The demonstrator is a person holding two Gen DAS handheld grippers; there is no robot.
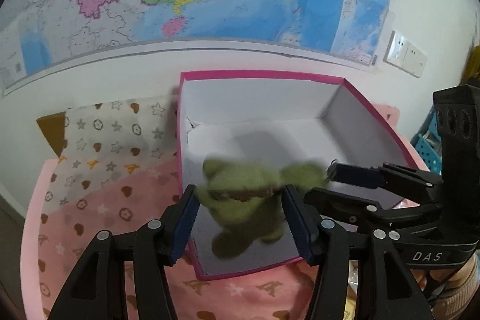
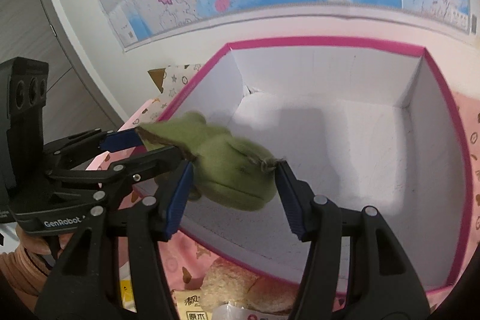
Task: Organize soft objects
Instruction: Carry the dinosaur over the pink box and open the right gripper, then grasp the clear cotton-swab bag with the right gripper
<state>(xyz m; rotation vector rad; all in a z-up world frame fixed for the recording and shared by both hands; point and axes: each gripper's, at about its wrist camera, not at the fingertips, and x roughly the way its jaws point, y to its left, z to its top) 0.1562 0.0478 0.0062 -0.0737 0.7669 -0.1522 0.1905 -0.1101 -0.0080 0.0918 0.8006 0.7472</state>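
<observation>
- The green plush toy (image 1: 246,200) hangs above the open pink box (image 1: 264,75) at the centre of both frames, carried between two grippers, probably so it drops inside.
- The box holds nothing but white lining; it stands on a pink patterned blanket (image 1: 99,215).
- The left gripper (image 1: 240,218) stands about half open, jaws clasping the toy's sides.
- The right gripper (image 2: 234,188) is likewise half open, jaws clamped on the toy's other end.
</observation>
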